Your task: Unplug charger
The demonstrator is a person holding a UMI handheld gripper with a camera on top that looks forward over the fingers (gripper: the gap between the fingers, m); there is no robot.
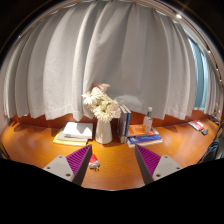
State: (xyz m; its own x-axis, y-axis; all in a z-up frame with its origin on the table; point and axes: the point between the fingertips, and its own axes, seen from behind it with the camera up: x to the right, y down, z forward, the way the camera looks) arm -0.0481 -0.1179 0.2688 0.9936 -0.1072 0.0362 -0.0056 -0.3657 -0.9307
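My gripper (113, 166) is open above a wooden table (115, 155), and its two purple pads stand wide apart with nothing between them. A small red and white object (93, 161) lies on the table just inside the left finger (78, 160). I cannot tell whether it is the charger. No cable or socket shows clearly.
A white vase (104, 131) of white flowers stands beyond the fingers at the middle of the table. An open book (75, 131) lies to its left. To its right are stacked books (143, 138) and a bottle (148, 120). Pale curtains (110, 50) hang behind.
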